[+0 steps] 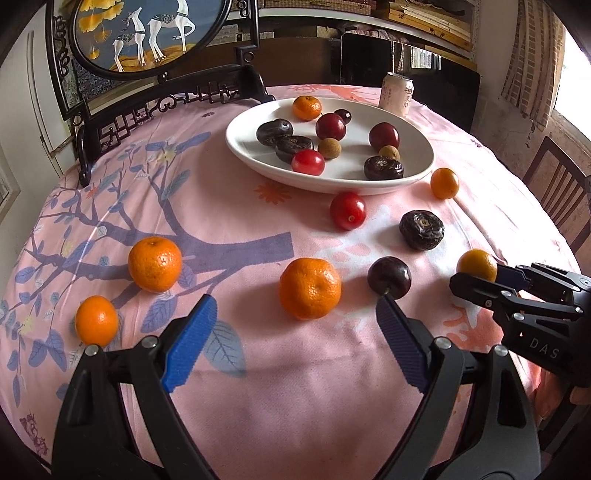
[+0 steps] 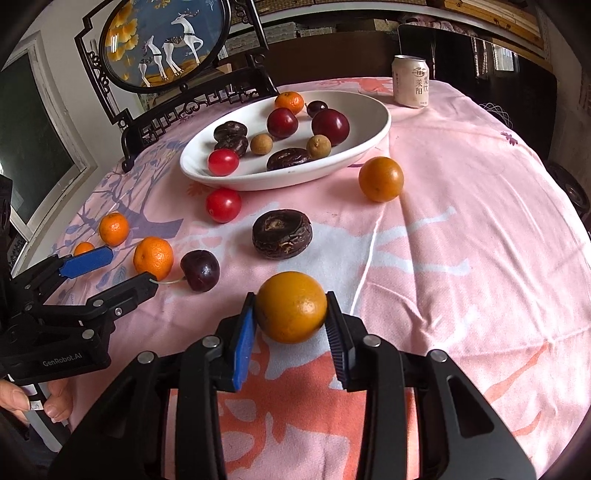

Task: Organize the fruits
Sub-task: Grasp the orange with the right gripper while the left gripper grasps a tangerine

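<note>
A white oval plate [image 1: 421, 147] [image 2: 376, 129] holds several fruits: plums, dark dried fruits, longans, a mandarin, a red tomato. Loose on the pink cloth lie mandarins, a dark cherry [image 1: 389, 277] [image 2: 200, 270], a red tomato [image 1: 348, 210] [image 2: 223, 205], a dark dried fruit [image 1: 422, 229] [image 2: 282, 233] and an orange [image 1: 444, 183] [image 2: 381, 179]. My left gripper [image 1: 295, 321] [image 2: 110, 267] is open, with a mandarin [image 1: 309, 288] [image 2: 153, 257] just ahead between its fingertips. My right gripper [image 2: 291, 306] [image 1: 480, 275] is shut on an orange fruit [image 2: 291, 306] [image 1: 476, 264] at the cloth.
A drink can [image 1: 396, 94] [image 2: 411, 81] stands behind the plate. A carved dark stand with a round deer painting [image 1: 147, 33] [image 2: 166, 44] lines the table's far left. Two more mandarins [image 1: 155, 264] [image 1: 96, 320] lie at left. A chair [image 1: 561, 192] stands at right.
</note>
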### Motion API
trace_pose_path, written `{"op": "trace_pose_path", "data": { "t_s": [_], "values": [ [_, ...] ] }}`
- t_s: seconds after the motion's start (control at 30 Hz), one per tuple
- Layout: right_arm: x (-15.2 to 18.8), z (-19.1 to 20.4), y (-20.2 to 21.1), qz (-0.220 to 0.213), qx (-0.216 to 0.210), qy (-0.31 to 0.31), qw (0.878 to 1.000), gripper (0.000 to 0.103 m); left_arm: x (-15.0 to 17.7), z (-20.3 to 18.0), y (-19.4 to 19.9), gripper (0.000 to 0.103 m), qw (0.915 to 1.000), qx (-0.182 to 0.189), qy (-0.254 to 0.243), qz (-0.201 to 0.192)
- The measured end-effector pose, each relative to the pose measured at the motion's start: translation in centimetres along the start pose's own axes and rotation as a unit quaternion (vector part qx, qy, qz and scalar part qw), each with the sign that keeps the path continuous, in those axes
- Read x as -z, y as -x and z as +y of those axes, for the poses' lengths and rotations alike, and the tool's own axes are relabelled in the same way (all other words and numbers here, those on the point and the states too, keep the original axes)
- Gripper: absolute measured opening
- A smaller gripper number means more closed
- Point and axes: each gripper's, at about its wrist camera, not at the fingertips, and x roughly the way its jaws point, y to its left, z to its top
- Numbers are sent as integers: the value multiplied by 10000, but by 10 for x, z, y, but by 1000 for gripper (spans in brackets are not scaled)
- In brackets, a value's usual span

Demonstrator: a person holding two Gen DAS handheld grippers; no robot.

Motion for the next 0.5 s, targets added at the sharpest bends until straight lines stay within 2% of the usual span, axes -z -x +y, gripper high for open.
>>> {"op": "trace_pose_path", "data": {
  "t_s": [0.1, 0.17, 0.2, 0.27, 0.37, 0.4, 0.47, 0.5],
  "values": [
    [0, -2, 4, -63, -6, -42, 10000, 37, 1, -2, -6, 89, 10000, -3, -36, 50],
    [0, -3, 8, -117, -51, -66, 9999, 37, 2, -5, -14, 82, 9998, -68, -109, 132],
    [-1, -2, 10, -137, -74, -64, 9999, 37, 2, -6, -18, 74, 9996, -100, -173, 199],
    [-1, -1, 12, -148, -124, -64, 9998, 37, 1, -7, -22, 71, 9996, -98, -166, 206],
    [0, -1, 13, -149, -197, -67, 9997, 37, -2, -10, -25, 62, 9997, -23, -160, 179],
    [0, -1, 14, -161, -195, -63, 9997, 37, -3, -11, -25, 57, 9997, -12, -175, 154],
    [0, -2, 13, -168, -153, -70, 9997, 36, -3, -15, -24, 39, 9997, 38, -220, 115],
    [0, -3, 13, -165, -136, -92, 9997, 36, -4, -16, -24, 37, 9997, 54, -225, 116]
  ]
}}
